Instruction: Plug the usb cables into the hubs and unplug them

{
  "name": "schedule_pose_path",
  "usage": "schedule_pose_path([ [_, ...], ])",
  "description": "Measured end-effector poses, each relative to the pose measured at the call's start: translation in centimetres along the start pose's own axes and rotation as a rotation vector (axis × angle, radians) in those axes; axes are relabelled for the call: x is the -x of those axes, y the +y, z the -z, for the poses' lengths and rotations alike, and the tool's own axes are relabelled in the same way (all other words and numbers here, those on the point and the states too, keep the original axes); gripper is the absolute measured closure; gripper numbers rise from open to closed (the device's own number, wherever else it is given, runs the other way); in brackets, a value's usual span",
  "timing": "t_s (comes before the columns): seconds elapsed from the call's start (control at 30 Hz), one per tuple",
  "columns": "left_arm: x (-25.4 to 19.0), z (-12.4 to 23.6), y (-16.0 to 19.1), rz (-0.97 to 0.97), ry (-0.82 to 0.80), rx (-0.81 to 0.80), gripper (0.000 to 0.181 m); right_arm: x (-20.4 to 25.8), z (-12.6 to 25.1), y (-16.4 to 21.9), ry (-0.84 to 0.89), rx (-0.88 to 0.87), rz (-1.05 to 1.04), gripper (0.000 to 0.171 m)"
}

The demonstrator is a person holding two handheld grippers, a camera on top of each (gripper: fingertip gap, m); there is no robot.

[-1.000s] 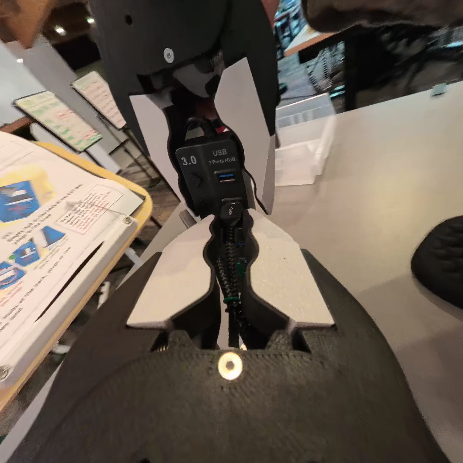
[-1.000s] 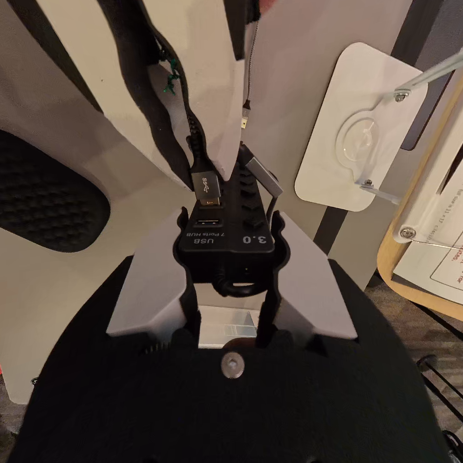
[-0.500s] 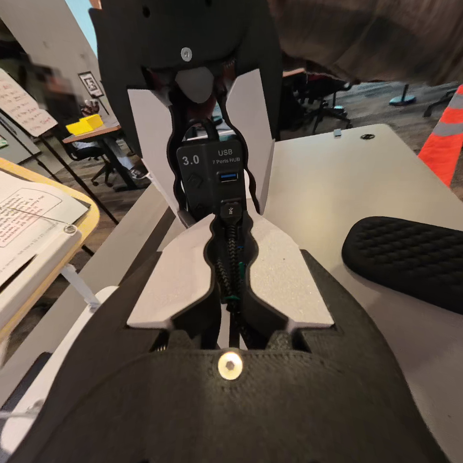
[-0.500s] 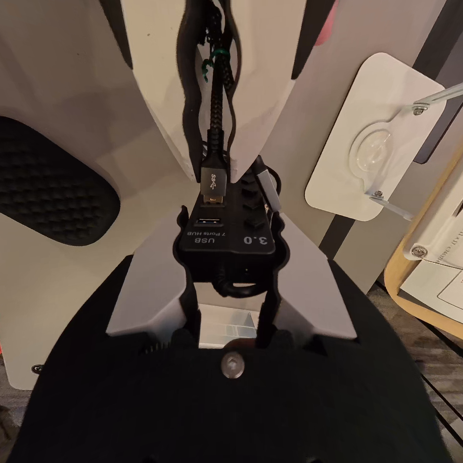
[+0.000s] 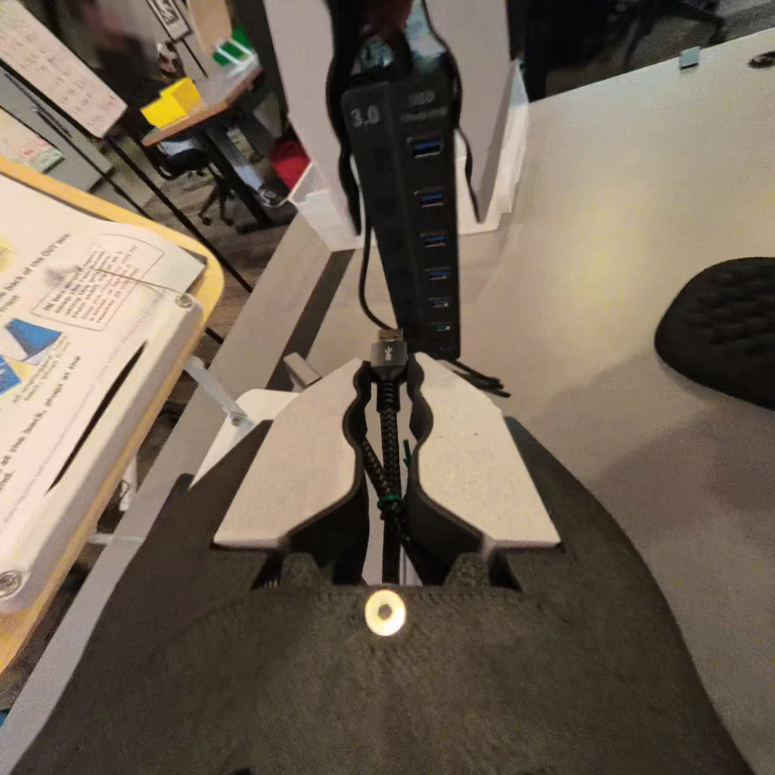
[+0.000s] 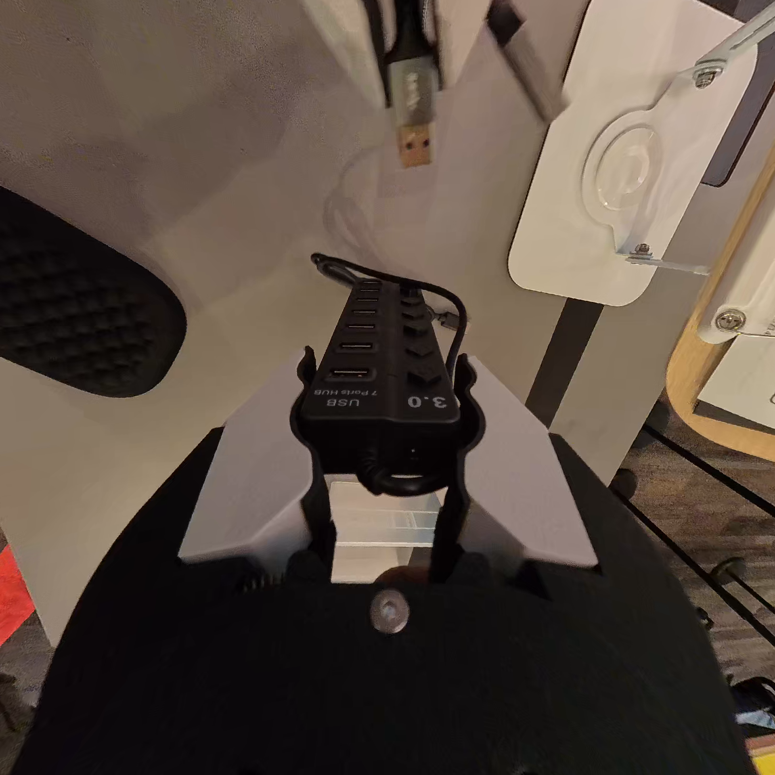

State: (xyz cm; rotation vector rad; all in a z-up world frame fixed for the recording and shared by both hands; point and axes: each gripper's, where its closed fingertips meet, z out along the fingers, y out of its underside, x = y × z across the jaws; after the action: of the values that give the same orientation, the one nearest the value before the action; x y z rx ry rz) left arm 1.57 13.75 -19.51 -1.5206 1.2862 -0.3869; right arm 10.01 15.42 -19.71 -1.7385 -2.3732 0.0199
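My left gripper (image 5: 388,365) is shut on a black braided USB cable (image 5: 388,423). Its grey plug (image 5: 388,350) sticks out past the fingertips, free of any port. My right gripper (image 6: 383,369) is shut on the end of a long black USB hub (image 6: 383,356). In the left wrist view the hub (image 5: 413,218) hangs lengthwise in front of the plug, with a row of blue ports facing me and all in view empty. In the right wrist view the plug (image 6: 413,113) hovers above and beyond the hub, apart from it. The hub's own thin black cord (image 6: 444,302) trails off its far end.
A white table (image 5: 608,209) lies below. A black textured pad (image 5: 725,331) sits at its right. A printed sheet on a wooden board (image 5: 75,335) stands to the left. A white plate with a clear bracket (image 6: 608,176) sits at the table edge. A clear bin (image 5: 318,209) stands behind. Left tips to right tips: about 9 cm.
The plug was seated in the hub's second port before. Now it is out, and the two grippers have drawn apart, with the whole port row showing.
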Motion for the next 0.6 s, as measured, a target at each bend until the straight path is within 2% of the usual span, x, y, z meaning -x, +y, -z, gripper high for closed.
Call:
schedule_pose_path([
  [0.03, 0.5, 0.2, 0.5, -0.010, -0.016, 0.003, 0.165, 0.1, 0.2, 0.0, 0.004, -0.009, -0.001, 0.106],
  [0.13, -0.9, -0.3, 3.9, 0.041, 0.125, 0.096, 0.165, 0.3, 0.7, 0.0, 0.016, -0.029, -0.003, 0.106],
  [0.2, -1.7, -0.7, 6.6, 0.035, 0.161, 0.170, 0.165, 0.7, 0.9, -0.3, 0.013, -0.052, 0.002, 0.106],
  [0.33, -5.2, -1.7, 10.3, -0.009, 0.254, 0.276, 0.165, 1.2, 1.4, -0.9, 0.010, -0.092, 0.013, 0.106],
  [0.4, -7.0, -2.2, 11.7, -0.009, 0.308, 0.306, 0.165, 1.3, 1.4, -0.9, 0.011, -0.098, 0.014, 0.106],
  [0.6, -8.4, -3.3, 13.4, -0.006, 0.311, 0.316, 0.158, 2.0, 1.6, -0.6, 0.005, -0.127, 0.003, 0.106],
])
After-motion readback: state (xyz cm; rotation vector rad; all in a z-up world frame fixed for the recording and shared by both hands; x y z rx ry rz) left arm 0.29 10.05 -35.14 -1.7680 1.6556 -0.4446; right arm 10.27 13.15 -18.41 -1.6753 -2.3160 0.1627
